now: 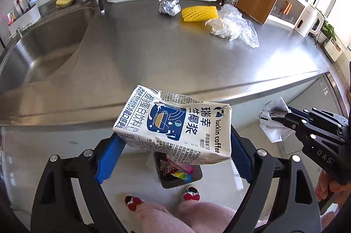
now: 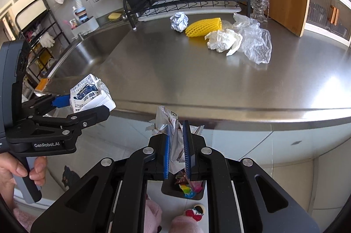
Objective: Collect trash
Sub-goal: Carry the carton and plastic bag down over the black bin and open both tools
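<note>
With my left hand-held gripper (image 1: 173,152) clamping the carton (image 1: 175,125) and my right hand-held gripper (image 2: 176,154) pinching a wrapper (image 2: 173,136), both above the floor bin (image 1: 188,180), either could miss when dropped.

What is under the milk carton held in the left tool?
Below the milk carton a dark trash bin stands on the floor, with colourful wrappers inside. The carton covers the bin's far side, so the rest of its contents cannot be seen.
</note>
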